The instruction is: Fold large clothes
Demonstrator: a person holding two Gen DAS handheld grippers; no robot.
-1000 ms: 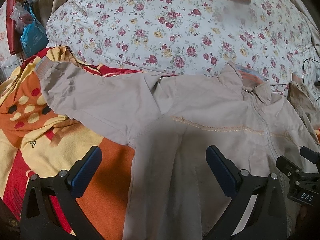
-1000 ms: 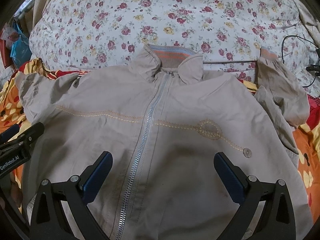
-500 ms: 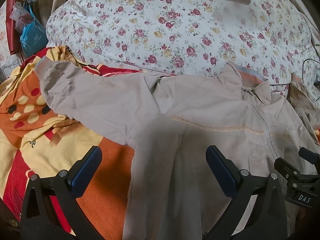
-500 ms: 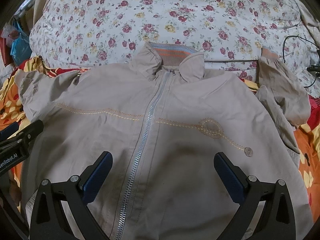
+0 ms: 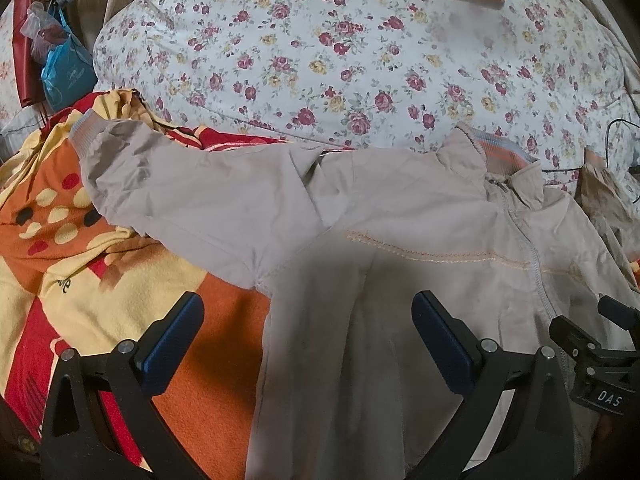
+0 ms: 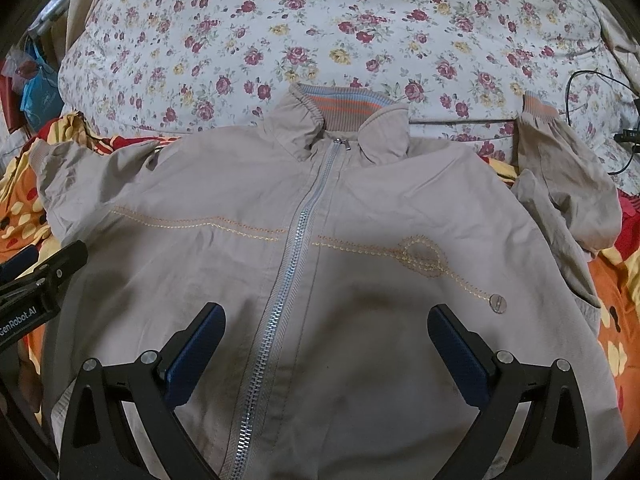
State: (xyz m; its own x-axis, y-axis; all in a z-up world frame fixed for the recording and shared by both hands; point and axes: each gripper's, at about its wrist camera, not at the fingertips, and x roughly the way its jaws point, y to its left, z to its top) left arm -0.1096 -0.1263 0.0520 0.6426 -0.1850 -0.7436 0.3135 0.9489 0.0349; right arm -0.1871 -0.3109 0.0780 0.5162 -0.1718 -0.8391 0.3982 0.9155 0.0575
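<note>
A beige zip-up jacket (image 6: 360, 216) lies front side up and zipped on the bed, collar pointing away. In the left wrist view its left sleeve (image 5: 192, 200) stretches out flat to the left over the orange blanket. Its right sleeve (image 6: 568, 184) is bent and bunched at the right edge. My left gripper (image 5: 306, 320) is open above the jacket's left side seam, holding nothing. Over the lower front, astride the zipper (image 6: 288, 280), hovers my right gripper (image 6: 326, 332), open and empty.
An orange, red and yellow patterned blanket (image 5: 80, 264) lies under the jacket. A floral duvet (image 6: 340, 40) is heaped behind the collar. A blue bag (image 5: 66, 68) hangs at the far left, and a black cable (image 6: 592, 92) runs at the far right.
Both views show a slight drift of the jacket in frame; both grippers stay open and the cloth has not been taken hold of.
</note>
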